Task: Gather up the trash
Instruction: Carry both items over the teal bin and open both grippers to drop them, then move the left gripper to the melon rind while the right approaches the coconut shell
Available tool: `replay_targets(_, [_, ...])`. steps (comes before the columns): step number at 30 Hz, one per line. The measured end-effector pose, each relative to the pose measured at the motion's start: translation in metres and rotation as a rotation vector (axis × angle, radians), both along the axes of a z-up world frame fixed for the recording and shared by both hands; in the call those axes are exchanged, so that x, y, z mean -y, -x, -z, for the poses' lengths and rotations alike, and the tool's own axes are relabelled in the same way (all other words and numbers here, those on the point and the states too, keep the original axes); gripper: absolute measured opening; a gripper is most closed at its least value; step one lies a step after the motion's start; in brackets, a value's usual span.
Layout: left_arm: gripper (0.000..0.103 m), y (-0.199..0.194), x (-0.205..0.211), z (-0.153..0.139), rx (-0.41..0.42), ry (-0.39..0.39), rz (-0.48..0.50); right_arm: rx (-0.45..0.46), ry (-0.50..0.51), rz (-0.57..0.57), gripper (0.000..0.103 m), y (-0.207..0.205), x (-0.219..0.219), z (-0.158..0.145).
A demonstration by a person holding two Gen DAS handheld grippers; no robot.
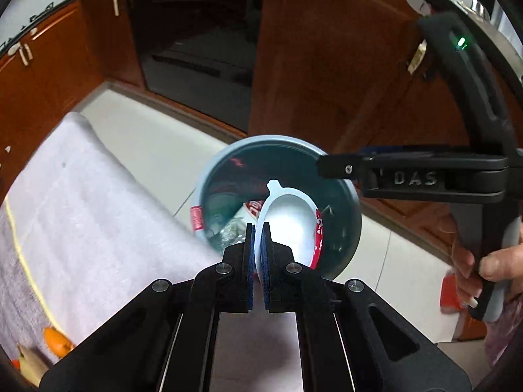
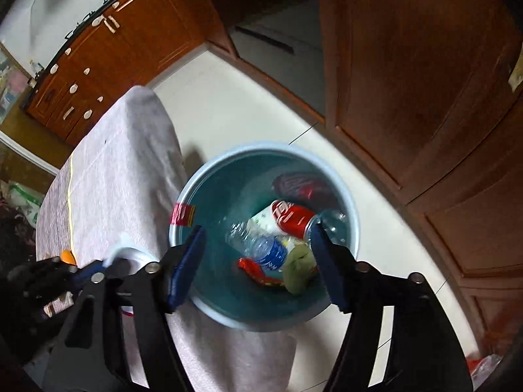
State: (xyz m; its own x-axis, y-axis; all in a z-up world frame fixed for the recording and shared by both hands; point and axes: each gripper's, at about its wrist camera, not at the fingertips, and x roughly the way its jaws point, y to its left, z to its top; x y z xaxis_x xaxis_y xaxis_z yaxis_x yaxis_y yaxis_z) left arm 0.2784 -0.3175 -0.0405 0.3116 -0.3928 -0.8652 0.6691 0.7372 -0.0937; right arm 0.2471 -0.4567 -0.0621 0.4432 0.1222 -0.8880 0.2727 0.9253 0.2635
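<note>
The left tool (image 1: pixel 260 254) is pinching the rim of a white round paper cup with a red printed outer wall (image 1: pixel 287 225), its blue pads pressed together on the thin lip. The cup is looking empty inside, with a small tab sticking out from the far side of its rim. It is hanging tipped on its side just above a pale blue round plastic bin with a dark teal inside (image 1: pixel 354 225), its mouth turning toward the camera and its long axis slanting down into the bin.

The bin is standing on the pale tiled floor (image 1: pixel 147 137), touching the far edge of the desk under a light grey cloth (image 1: pixel 81 202). Inside it are lying a red and white drink can (image 2: pixel 291 217), a clear crushed plastic bottle with a blue label (image 2: pixel 261 248), a green crumpled lump (image 2: pixel 299 269) and a red wrapper (image 2: pixel 258 271).

The right tool (image 2: pixel 256 261) is hovering over the bin's mouth with its blue fingers spread wide, gripping nothing. Brown wooden cabinets (image 2: pixel 425 81) are lining the floor beyond. An orange piece (image 1: pixel 57 339) is lying near the desk's left edge.
</note>
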Motion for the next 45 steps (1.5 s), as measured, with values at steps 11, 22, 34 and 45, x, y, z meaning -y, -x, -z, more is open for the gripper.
replay_targets(11, [0.026,-0.010,0.024,0.016,-0.042,-0.017,0.030,-0.014,0.030,0.035,0.079,0.004,0.014,-0.006])
replay_targets(22, [0.087,-0.001,-0.005,-0.010,0.030,0.024,-0.052,-0.006,0.063,0.023,0.085,0.006,-0.002,-0.022])
replay_targets(34, [0.094,0.017,-0.111,-0.038,0.071,0.019,-0.206,0.009,0.061,-0.121,0.085,0.000,-0.084,-0.036])
replay_targets(45, [0.094,0.030,-0.267,-0.051,0.114,-0.048,-0.447,0.019,0.049,-0.332,0.085,-0.012,-0.206,-0.042])
